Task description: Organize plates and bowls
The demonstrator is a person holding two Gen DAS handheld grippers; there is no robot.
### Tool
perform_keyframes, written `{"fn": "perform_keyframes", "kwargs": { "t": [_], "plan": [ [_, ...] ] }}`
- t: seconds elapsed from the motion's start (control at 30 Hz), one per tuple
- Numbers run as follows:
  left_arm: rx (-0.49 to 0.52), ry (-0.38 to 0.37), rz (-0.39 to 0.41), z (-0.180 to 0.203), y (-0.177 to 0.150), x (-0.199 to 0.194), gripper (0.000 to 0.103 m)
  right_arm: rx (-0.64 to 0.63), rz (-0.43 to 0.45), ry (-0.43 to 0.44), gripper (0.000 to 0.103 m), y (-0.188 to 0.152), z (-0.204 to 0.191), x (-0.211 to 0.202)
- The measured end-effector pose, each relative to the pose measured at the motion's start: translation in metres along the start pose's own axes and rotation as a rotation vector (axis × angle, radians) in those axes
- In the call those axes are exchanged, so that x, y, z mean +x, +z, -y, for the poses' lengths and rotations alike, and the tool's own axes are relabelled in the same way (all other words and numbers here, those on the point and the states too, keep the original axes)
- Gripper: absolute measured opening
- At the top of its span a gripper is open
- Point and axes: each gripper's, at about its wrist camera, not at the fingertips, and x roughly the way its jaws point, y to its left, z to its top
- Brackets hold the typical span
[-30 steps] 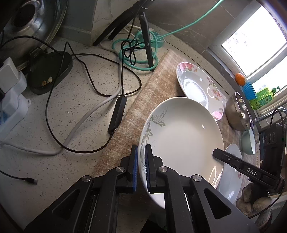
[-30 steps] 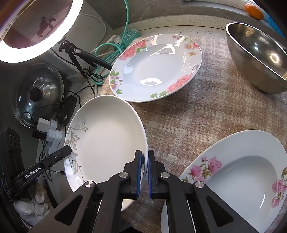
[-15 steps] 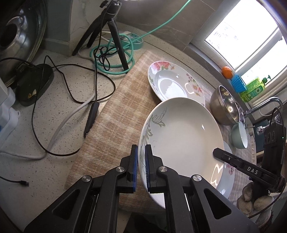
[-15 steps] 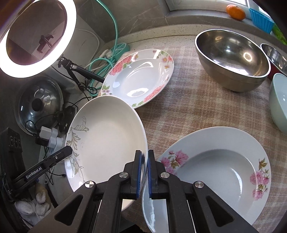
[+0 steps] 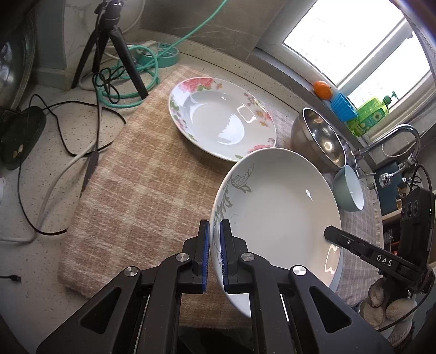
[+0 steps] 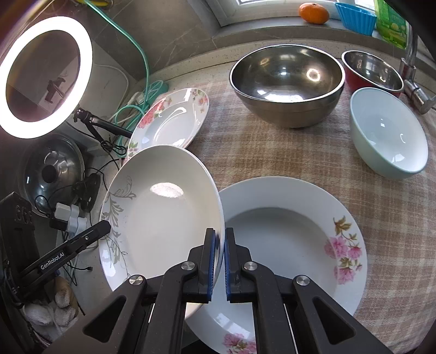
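Observation:
A white plate with a grey leaf pattern (image 5: 275, 207) is held in the air between both grippers. My left gripper (image 5: 214, 245) is shut on its left rim. My right gripper (image 6: 219, 253) is shut on its right rim, where the plate (image 6: 163, 212) overlaps the left edge of a pink-flowered plate (image 6: 286, 245) on the cloth. A second flowered plate (image 5: 220, 117) lies at the back left; it also shows in the right wrist view (image 6: 169, 119). A large steel bowl (image 6: 286, 84), a red-sided steel bowl (image 6: 373, 73) and a pale green bowl (image 6: 387, 136) stand at the back right.
A checked cloth (image 5: 141, 185) covers the counter. Cables (image 5: 62, 141), a tripod (image 5: 109, 49) and a green hose (image 5: 136, 70) lie to the left. A ring light (image 6: 41, 87) and pot lid (image 6: 51, 174) stand left. A tap (image 5: 392, 141) and orange (image 6: 313, 12) are by the window.
Both grippers have carried the leaf plate to the right, from the cloth's left edge to over the near flowered plate. The bowls have come further into view.

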Motion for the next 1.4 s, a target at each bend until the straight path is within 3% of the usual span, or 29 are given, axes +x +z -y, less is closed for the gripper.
{"fn": "perform_keyframes", "kwargs": {
  "t": [0.6, 1.4],
  "plan": [
    [0.078, -0.038, -0.06, 0.053, -0.014, 0.027, 0.006, 0.096, 0.016, -0.048, 0.006, -0.022, 0.058, -0.027],
    [0.128, -0.037, -0.107, 0.083, -0.029, 0.045, 0.006, 0.163, 0.004, -0.065, 0.006, -0.042, 0.1, -0.031]
  ]
}}
